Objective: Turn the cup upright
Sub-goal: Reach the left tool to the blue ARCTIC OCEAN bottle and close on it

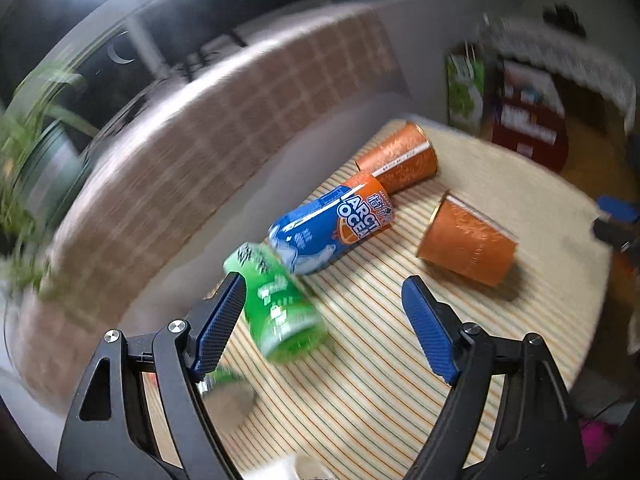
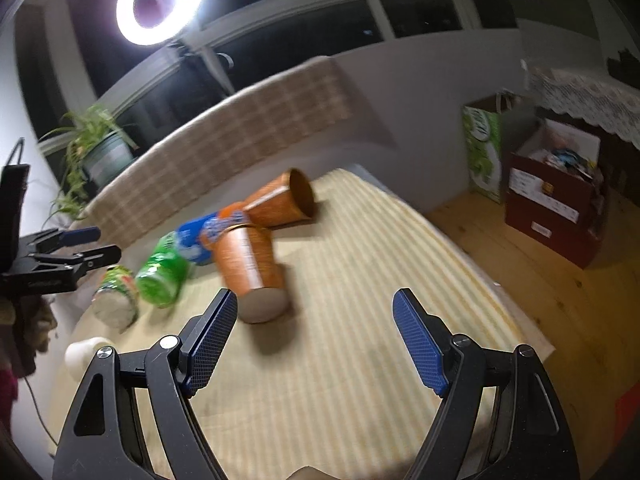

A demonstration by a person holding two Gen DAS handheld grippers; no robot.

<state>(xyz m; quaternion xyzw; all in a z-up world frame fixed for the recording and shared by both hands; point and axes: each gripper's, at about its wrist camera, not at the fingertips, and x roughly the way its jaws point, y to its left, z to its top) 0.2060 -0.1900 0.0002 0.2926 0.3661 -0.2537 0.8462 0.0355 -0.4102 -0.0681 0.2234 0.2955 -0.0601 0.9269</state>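
Two orange paper cups are on the striped tablecloth. The near cup [image 1: 466,242] [image 2: 250,270] stands upside down, base up. The far cup [image 1: 398,158] [image 2: 282,200] lies on its side with its mouth facing right. My left gripper [image 1: 324,296] is open and empty, above the cloth beside the green can [image 1: 278,308]. It also shows in the right wrist view [image 2: 90,244] at the left edge. My right gripper [image 2: 314,308] is open and empty, just in front of the near cup. Only its blue fingertips [image 1: 616,206] show in the left wrist view.
A blue and orange can [image 1: 332,226] [image 2: 208,236] and the green can [image 2: 162,276] lie on their sides left of the cups. Another can [image 2: 116,298] lies further left. A plaid sofa back [image 2: 216,148] runs behind the table. Boxes [image 2: 552,196] stand on the wooden floor at right.
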